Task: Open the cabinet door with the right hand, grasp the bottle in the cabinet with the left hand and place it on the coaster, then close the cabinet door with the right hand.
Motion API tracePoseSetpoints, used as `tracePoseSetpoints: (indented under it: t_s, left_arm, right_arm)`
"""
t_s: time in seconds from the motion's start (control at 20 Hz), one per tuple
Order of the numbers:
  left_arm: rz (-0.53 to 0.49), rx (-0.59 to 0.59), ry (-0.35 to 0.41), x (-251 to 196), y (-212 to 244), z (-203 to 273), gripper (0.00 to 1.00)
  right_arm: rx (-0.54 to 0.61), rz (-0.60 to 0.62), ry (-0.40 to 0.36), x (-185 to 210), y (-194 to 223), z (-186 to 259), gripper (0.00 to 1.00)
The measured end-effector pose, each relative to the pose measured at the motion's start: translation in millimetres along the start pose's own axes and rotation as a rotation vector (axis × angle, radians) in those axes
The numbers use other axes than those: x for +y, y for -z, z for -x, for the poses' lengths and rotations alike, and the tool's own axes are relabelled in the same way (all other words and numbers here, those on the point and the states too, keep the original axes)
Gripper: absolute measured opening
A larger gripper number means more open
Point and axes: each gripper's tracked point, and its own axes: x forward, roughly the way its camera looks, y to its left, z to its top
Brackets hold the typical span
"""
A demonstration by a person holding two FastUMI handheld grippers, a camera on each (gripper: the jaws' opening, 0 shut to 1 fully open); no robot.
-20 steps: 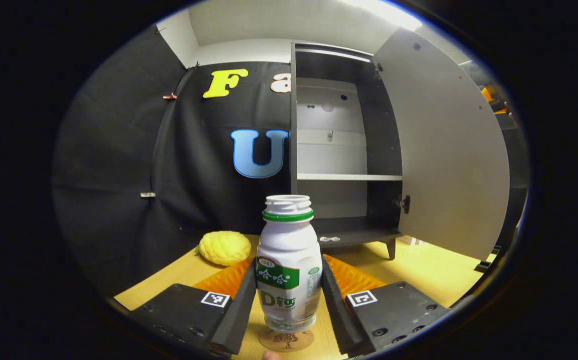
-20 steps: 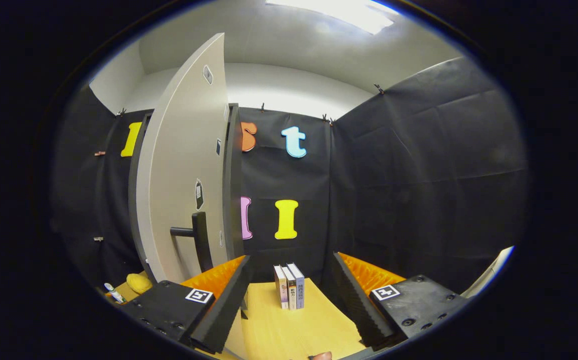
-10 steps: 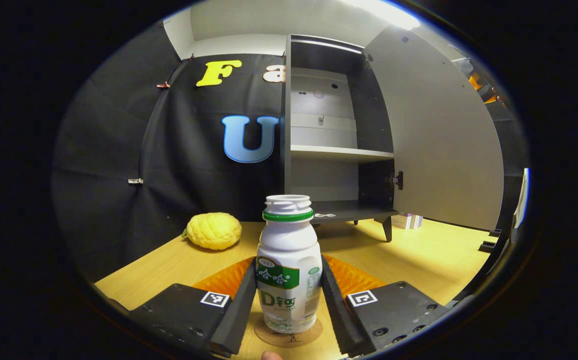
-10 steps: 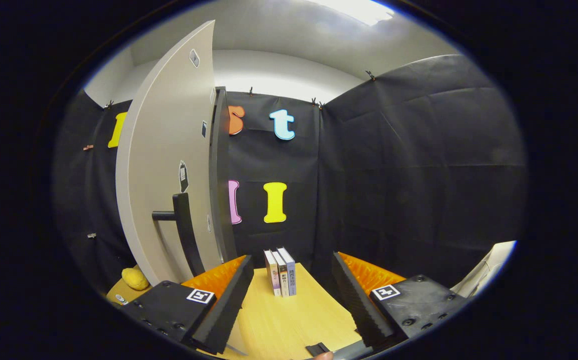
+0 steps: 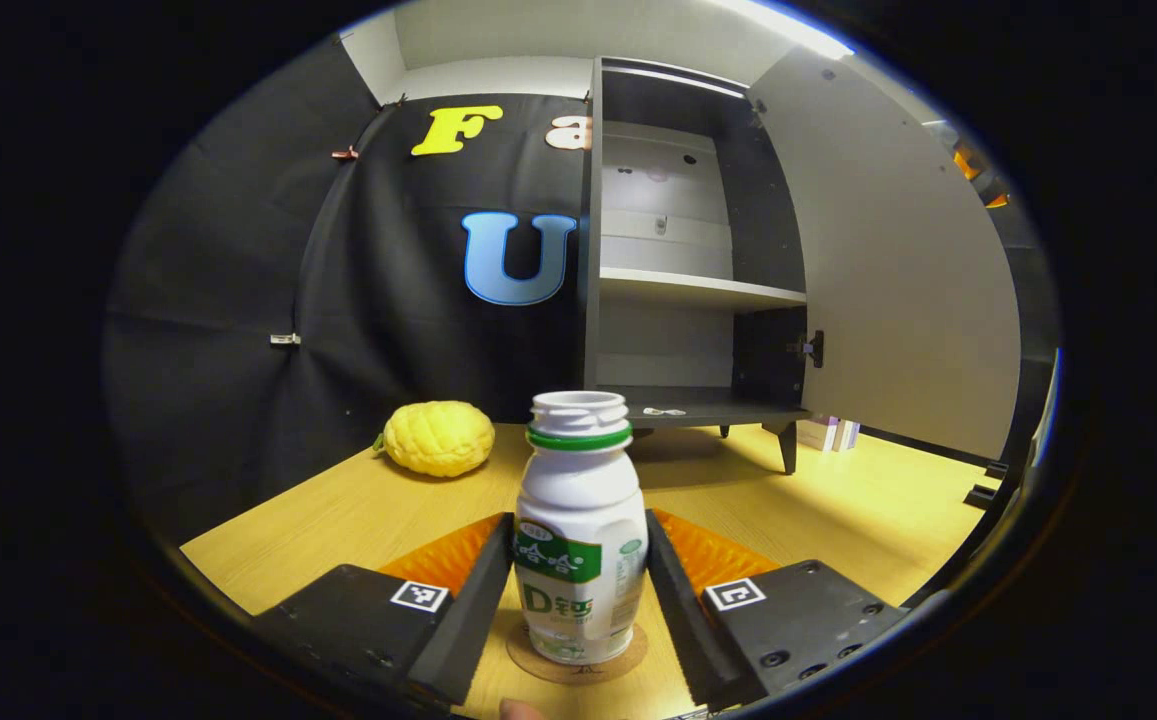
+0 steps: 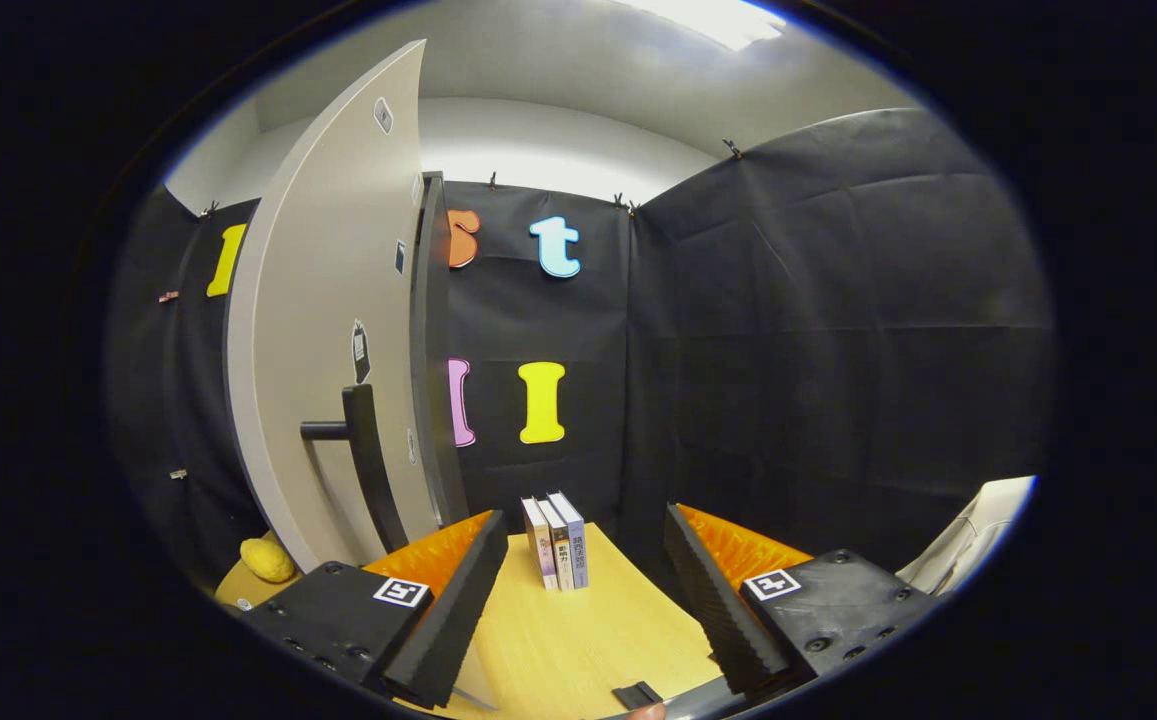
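Note:
A white bottle (image 5: 578,540) with a green label and no cap stands upright on a round cork coaster (image 5: 530,655) on the wooden table. My left gripper (image 5: 578,522) is shut on it, a finger against each side of its body. Behind it the cabinet (image 5: 688,300) stands with its grey door (image 5: 898,270) swung wide to the right and its shelves bare. In the right gripper view, my right gripper (image 6: 583,518) is open over the table with nothing between its fingers. The door (image 6: 328,300) and its dark bar handle (image 6: 366,460) stand just to its left.
A yellow bumpy fruit (image 5: 438,437) lies on the table left of the cabinet. Three small books (image 6: 555,540) stand upright beyond the right gripper near the back wall. Black cloth walls close the booth behind and to the right. A small dark item (image 6: 635,694) lies near the table's front edge.
The bottle in my left gripper came down from just above the coaster and now rests on it. The right gripper drifted slightly; the door and handle sit a little further left in its view.

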Motion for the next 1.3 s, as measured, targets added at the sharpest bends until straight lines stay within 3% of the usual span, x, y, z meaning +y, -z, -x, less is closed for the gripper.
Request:
tracePoseSetpoints:
  t_s: [0.25,0.7,0.95,1.1,1.3]
  left_arm:
    - [0.007,-0.005,-0.001,-4,-19,1,0.93]
    - [-0.021,0.006,-0.073,-9,-103,17,0.94]
    - [-0.042,-0.017,-0.089,-31,-176,34,0.95]
    - [-0.054,0.006,-0.120,-39,-200,39,0.95]
    - [-0.037,-0.015,-0.099,-58,-233,44,0.95]
  right_arm:
    - [0.003,-0.011,-0.003,-2,3,2,0.98]
    - [-0.004,0.030,0.012,2,-5,-2,0.98]
    - [-0.004,0.007,-0.048,13,-10,-10,0.98]
    - [0.007,-0.035,-0.114,23,-9,-11,0.98]
    - [-0.016,-0.027,-0.147,32,-14,-9,0.98]
